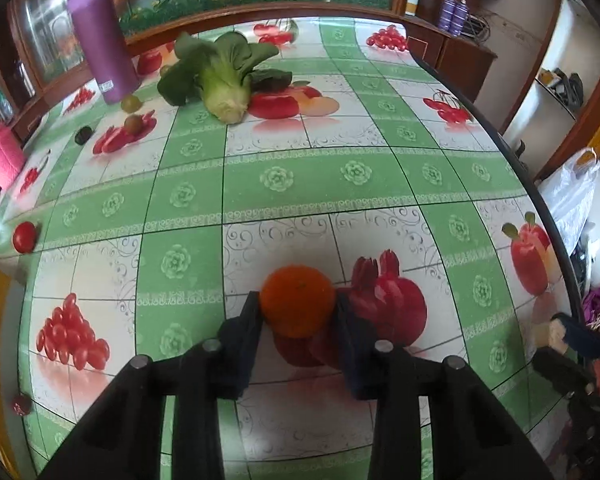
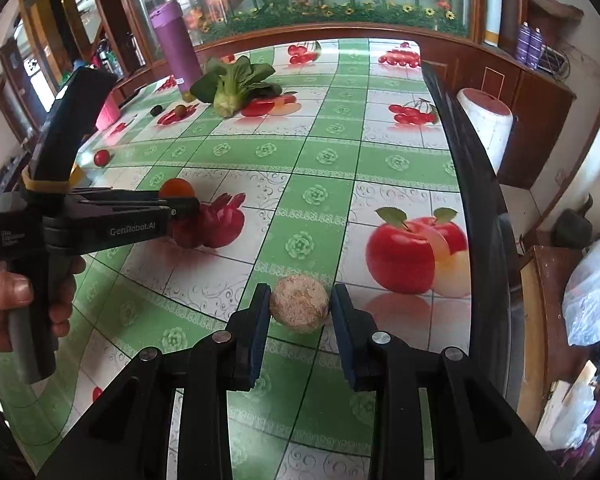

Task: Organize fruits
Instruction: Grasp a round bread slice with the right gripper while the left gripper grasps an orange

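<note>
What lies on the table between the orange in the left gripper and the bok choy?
Nothing: between the orange and the bok choy only printed tablecloth shows, seen in the left wrist view.

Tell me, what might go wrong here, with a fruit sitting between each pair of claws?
The orange is round and pinched between the left gripper fingers near their tips only, so it might squirt out and roll. The tan round fruit touches only one finger of the right gripper; closing could nudge it toward the nearby table edge. I cannot tell whether either fruit is off the tablecloth.
</note>
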`<state>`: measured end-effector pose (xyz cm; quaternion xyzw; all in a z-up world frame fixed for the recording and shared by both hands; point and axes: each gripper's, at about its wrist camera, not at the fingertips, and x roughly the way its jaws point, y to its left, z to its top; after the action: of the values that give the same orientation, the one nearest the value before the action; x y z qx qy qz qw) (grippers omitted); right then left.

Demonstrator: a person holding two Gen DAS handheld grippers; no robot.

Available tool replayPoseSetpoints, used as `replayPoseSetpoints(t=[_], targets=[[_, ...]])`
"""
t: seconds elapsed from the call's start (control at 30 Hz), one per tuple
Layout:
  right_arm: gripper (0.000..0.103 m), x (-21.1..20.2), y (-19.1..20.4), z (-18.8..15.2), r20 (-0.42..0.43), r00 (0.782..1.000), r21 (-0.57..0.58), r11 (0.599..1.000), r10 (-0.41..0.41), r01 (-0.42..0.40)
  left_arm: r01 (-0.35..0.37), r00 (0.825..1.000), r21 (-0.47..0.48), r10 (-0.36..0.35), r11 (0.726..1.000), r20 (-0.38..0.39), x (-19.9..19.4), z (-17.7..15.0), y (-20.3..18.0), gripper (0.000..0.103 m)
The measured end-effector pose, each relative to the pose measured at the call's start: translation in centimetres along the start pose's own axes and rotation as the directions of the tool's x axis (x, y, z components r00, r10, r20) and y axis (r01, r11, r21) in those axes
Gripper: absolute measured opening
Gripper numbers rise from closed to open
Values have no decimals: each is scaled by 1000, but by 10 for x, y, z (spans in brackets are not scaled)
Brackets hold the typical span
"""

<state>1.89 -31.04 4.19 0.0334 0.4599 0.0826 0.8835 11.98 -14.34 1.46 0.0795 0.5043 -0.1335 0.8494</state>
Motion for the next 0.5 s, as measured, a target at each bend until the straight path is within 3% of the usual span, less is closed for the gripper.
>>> replayPoseSetpoints(t=[0.27, 0.5], targets=[[30, -12, 13, -3, 10, 1000, -13, 1000, -2, 3, 24, 1000, -72, -24, 997, -5, -28, -23, 24, 38], [30, -24, 39, -4, 14, 1000, -56, 998, -2, 2, 14, 999, -117, -8, 993, 46, -67, -47, 51, 38]])
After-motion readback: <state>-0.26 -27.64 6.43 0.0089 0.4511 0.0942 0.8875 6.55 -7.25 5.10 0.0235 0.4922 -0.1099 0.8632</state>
